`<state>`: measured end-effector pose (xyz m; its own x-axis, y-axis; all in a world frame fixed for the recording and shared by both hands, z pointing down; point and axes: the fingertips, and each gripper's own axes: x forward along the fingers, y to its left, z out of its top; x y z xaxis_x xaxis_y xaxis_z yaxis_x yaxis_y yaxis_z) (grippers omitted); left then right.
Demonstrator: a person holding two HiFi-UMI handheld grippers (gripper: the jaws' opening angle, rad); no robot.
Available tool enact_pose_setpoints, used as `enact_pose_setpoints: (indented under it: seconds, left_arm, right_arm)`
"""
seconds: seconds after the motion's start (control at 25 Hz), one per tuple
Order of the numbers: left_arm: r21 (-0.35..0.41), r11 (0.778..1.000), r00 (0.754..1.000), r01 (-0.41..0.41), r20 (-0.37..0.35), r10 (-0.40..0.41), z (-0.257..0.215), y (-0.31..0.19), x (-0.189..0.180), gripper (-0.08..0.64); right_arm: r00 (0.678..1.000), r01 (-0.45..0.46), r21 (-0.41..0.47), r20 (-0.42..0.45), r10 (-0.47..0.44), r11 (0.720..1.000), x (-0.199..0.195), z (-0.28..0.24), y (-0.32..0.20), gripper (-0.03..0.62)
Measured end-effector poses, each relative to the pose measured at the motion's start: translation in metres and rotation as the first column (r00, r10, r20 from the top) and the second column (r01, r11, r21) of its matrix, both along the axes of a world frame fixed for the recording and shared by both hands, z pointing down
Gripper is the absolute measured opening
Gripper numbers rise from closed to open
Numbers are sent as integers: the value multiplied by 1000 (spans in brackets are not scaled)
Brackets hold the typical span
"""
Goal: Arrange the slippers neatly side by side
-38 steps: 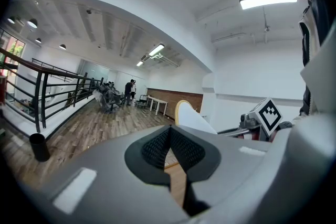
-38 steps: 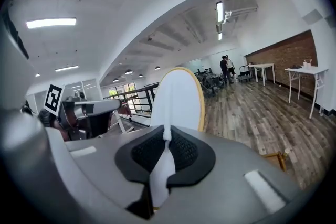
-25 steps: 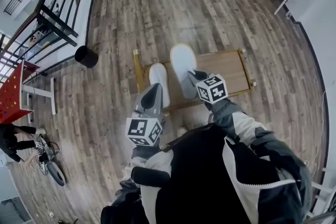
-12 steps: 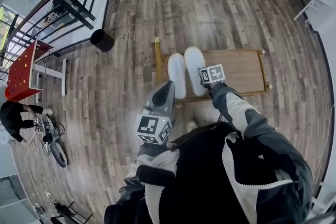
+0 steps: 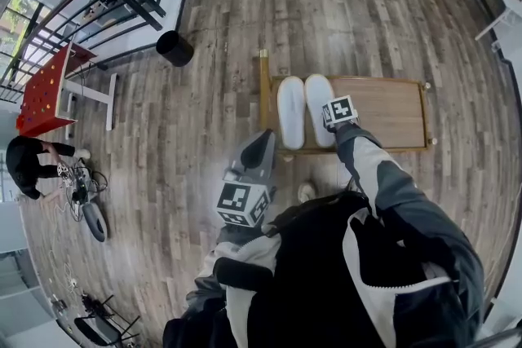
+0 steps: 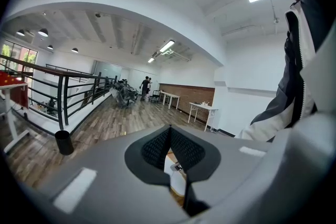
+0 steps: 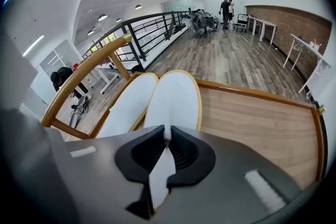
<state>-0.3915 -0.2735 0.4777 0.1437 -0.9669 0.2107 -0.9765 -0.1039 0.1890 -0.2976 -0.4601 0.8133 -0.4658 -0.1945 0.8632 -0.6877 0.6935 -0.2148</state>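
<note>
The right gripper is covering the heel end of the right slipper, leaving only the part ahead of its jaws showing. Below the left gripper, its body is hiding nearly everything. Only a white patch is peeking through, too small to identify.

Right claw with slipper lower, beside other slipper.
</note>
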Motion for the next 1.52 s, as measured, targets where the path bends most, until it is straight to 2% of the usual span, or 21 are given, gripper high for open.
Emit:
enact_pose_setpoints:
  seconds: [0.36, 0.52, 0.64, 0.72, 0.88, 1.04, 1.16, 1.28, 1.4, 1.52]
  left_arm:
    - [-13, 1000, 1000, 15, 6, -15, 4, 8, -5, 18]
    - [-19, 1000, 1000, 11, 10, -11, 5, 9, -3, 17]
    - [-23, 1000, 1000, 7, 10, -7, 5, 8, -3, 17]
    - [-22, 1000, 1000, 2, 12, -1, 5, 7, -5, 17]
    - [-12, 1000, 1000, -14, 15, 14, 4, 4, -3, 18]
    - [0, 1000, 1000, -18, 13, 18, 3, -3, 2, 17]
    - [4, 1000, 1000, -26, 9, 26, 5, -11, 2, 17]
    - [24, 998, 999, -53, -3, 53, 3, -25, 9, 17]
    - [54, 994, 995, -97, -11, 98, -4, -45, 21, 17]
    - [79, 987, 990, -140, -6, 141, -17, -59, 34, 17]
  right_arm:
    - [999, -36, 15, -29, 37, 999, 6, 8, -4, 27]
    - [999, -17, 2, -29, 17, 1000, 4, 10, 0, 29]
    - [1000, 3, -22, -7, -3, 1000, -3, 10, 3, 94]
    - [1000, 6, -42, 13, -5, 999, -9, 9, 4, 181]
    - [1000, 28, -18, 1, -28, 999, -9, 6, 6, 212]
    - [998, 61, 13, 20, -61, 998, -4, -10, 5, 192]
    - [990, 87, 95, 104, -97, 992, -12, -51, 4, 110]
    - [958, 79, 243, 250, -142, 967, -17, -125, 3, 4]
    - [912, 50, 397, 356, -204, 917, -11, -208, 10, 2]
    - [878, 35, 516, 393, -273, 856, 0, -280, 31, 2]
